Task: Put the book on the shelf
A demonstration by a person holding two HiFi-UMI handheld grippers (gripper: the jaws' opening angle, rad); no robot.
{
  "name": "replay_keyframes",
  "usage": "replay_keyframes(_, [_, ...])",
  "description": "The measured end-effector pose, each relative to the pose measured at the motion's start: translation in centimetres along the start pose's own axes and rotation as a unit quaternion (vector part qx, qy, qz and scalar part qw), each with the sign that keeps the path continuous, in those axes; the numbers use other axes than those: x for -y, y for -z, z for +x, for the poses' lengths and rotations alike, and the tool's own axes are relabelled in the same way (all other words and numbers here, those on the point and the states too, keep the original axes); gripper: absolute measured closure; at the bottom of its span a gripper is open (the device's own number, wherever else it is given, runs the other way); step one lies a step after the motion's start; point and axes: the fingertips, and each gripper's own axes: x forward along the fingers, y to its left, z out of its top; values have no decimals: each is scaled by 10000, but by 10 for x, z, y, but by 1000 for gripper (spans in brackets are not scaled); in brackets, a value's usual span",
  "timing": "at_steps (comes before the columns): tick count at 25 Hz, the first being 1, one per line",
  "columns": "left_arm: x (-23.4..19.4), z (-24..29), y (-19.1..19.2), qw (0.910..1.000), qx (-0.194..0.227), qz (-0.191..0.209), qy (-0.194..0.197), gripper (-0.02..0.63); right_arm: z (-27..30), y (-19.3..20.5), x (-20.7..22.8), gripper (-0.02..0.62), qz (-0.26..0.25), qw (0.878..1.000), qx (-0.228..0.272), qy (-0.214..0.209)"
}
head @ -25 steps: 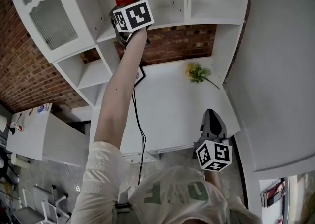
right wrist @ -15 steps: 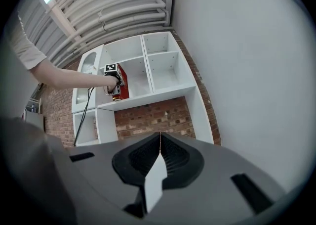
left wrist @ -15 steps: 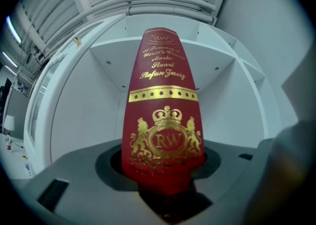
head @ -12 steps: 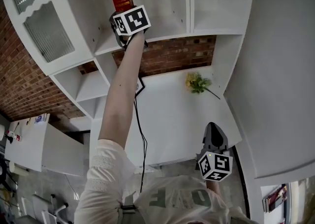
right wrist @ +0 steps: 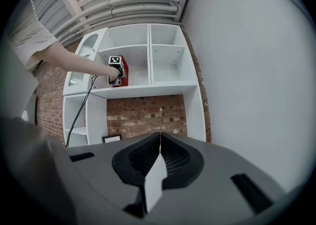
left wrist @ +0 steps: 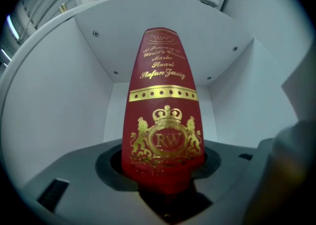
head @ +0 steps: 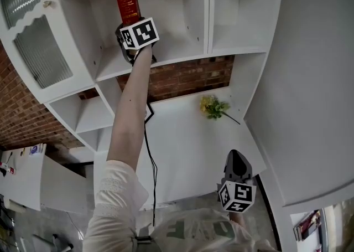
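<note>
The red book [head: 126,3] with gold print stands upright inside the white shelf unit's [head: 171,54] upper middle compartment. My left gripper [head: 130,25] is raised at arm's length and shut on the book's lower end. In the left gripper view the book's spine [left wrist: 165,120] rises from between the jaws, with the compartment's white walls around it. From the right gripper view the book [right wrist: 124,73] sits just above the shelf board [right wrist: 148,89]; I cannot tell if it touches. My right gripper [head: 235,155] hangs low near the desk, shut and holding nothing [right wrist: 159,142].
Below the shelves a white desk [head: 188,140] carries yellow flowers [head: 213,107] and a small picture frame [head: 149,111]. A black cable [head: 150,157] hangs along the raised arm. A glass-fronted cabinet door [head: 33,40] is to the left, a white wall [head: 310,79] to the right.
The left gripper and the book have gone further into the shelf compartment as the head view tilted upward. The right gripper has stayed low by the desk.
</note>
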Motion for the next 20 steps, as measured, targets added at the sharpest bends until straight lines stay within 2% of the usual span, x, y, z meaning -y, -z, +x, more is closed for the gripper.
replay_keyframes(7, [0,17,0,10000,29,-13,74,364,5,8,4,578,-8,9998,-155,105])
replay_keyframes(13, [1,20,-1,10000,46,-6,-13,364,9,9,0,578,-19,9998,-183,90])
replay_keyframes(20, [-2,11,3,9994,137,-313,-95,330,6,2,-2,578,-3,9999,-99,32])
